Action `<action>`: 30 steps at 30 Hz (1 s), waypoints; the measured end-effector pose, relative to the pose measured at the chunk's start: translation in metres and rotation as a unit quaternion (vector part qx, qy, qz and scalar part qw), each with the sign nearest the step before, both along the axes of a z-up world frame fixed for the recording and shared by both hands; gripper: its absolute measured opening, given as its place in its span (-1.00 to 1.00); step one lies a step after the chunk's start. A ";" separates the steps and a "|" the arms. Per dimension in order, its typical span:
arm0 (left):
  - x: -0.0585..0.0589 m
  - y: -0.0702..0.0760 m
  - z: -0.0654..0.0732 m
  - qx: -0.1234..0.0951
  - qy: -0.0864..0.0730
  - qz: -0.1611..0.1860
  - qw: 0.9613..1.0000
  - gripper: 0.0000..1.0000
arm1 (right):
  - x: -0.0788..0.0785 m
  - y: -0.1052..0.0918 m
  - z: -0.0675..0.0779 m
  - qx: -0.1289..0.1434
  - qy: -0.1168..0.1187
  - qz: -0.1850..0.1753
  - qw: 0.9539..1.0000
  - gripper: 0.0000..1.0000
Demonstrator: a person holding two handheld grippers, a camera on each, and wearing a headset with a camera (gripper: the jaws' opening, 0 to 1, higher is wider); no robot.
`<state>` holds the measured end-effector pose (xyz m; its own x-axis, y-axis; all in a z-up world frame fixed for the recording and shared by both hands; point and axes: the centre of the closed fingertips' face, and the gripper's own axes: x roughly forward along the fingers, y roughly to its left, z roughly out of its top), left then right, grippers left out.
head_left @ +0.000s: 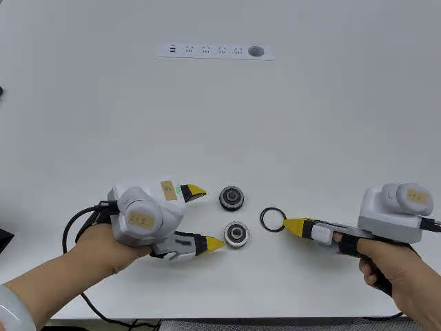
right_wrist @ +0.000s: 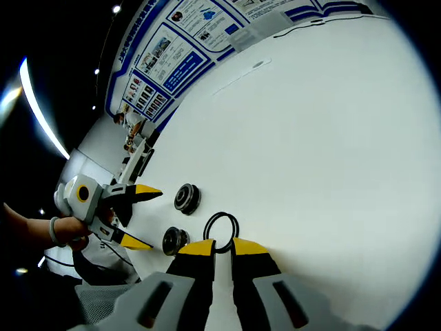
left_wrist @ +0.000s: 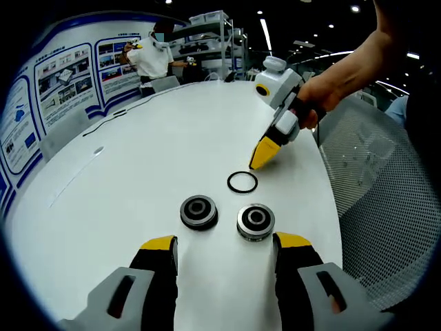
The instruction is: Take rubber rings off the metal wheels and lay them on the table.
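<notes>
— Where is the loose rubber ring (head_left: 273,220) being kept?

— It is being left flat on the white table (head_left: 324,124), just beside the silver-rimmed wheel (head_left: 236,234), which is judged to be already stripped. The right gripper (head_left: 295,226) is being held at the ring's near edge, jaws almost together with a thin gap. Whether the rim is being pinched cannot be told.

— And the left gripper (head_left: 204,216)?

— It is being held wide open and empty, just short of the two wheels. This is probably so that the dark-rimmed wheel (head_left: 231,198), apparently being left with its ring on, can be steadied next.
</notes>
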<state>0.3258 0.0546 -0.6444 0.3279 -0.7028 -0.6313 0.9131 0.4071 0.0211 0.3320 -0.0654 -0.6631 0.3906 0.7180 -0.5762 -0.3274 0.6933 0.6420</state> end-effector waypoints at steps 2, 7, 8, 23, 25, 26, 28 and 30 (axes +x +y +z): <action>0.001 0.000 0.000 -0.001 0.000 0.000 1.000 0.14 | 0.000 0.000 0.001 -0.004 -0.001 0.002 1.000 -0.77; 0.003 -0.001 0.000 -0.001 -0.002 0.001 1.000 0.13 | 0.002 0.000 0.003 0.001 -0.003 -0.008 1.000 -0.76; 0.004 -0.001 0.000 0.000 -0.002 0.001 1.000 0.12 | 0.002 0.001 0.005 0.005 -0.004 -0.008 1.000 -0.76; 0.026 -0.009 0.008 -0.002 -0.012 0.017 1.000 -0.01 | 0.011 0.019 0.018 0.027 -0.013 -0.003 1.000 -0.78; 0.029 -0.010 0.008 -0.001 -0.012 0.017 1.000 -0.05 | 0.011 0.021 0.019 0.028 -0.013 -0.001 1.000 -0.79; 0.031 -0.012 0.008 -0.001 -0.012 0.017 1.000 -0.07 | 0.011 0.022 0.019 0.030 -0.013 0.000 0.999 -0.79; 0.033 -0.014 0.007 0.003 -0.011 0.016 1.000 -0.10 | 0.012 0.024 0.019 0.031 -0.012 0.002 0.999 -0.79; 0.035 -0.015 0.006 0.006 -0.013 0.015 1.000 -0.12 | 0.012 0.025 0.019 0.032 -0.012 0.002 0.999 -0.79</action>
